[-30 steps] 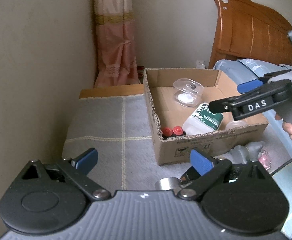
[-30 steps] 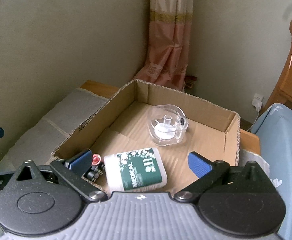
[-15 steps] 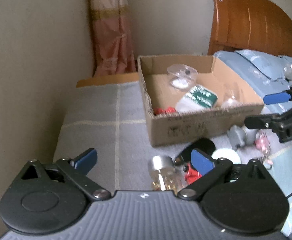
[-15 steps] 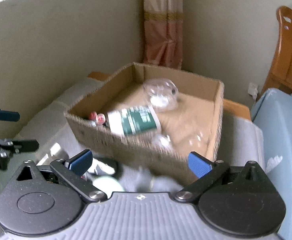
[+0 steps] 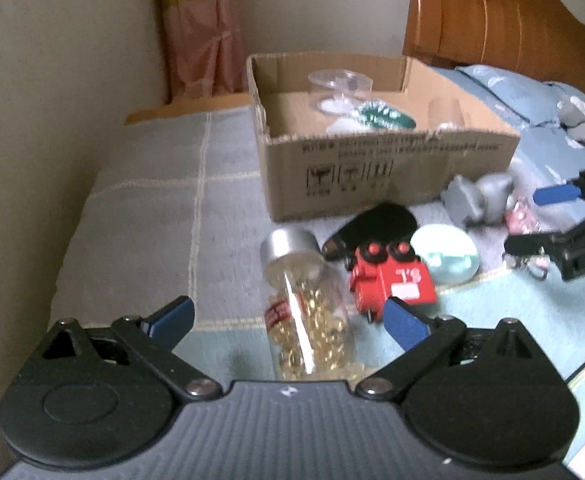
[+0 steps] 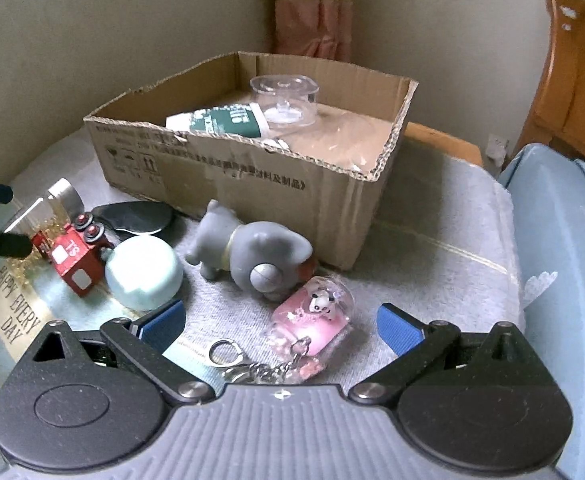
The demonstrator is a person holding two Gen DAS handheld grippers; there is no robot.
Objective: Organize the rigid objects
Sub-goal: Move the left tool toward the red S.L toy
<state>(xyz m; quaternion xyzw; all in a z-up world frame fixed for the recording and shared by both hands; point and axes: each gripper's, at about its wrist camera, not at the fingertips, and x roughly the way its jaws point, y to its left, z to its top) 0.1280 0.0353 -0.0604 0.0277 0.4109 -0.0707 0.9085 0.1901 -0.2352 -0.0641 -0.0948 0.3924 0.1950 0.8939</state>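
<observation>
Glass, smooth and likely slippery and breakable, makes up the bottle [image 5: 308, 308] of gold beads lying between the spread, empty fingers of the left gripper [image 5: 288, 320] (right gripper [image 6: 280, 328] likewise agape), so its mid-body seems the safest hold.

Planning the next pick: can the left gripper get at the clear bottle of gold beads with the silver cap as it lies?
Probably yes. The left gripper is open, with the clear bottle of gold beads lying between its fingers; the red toy train sits close beside it.
</observation>
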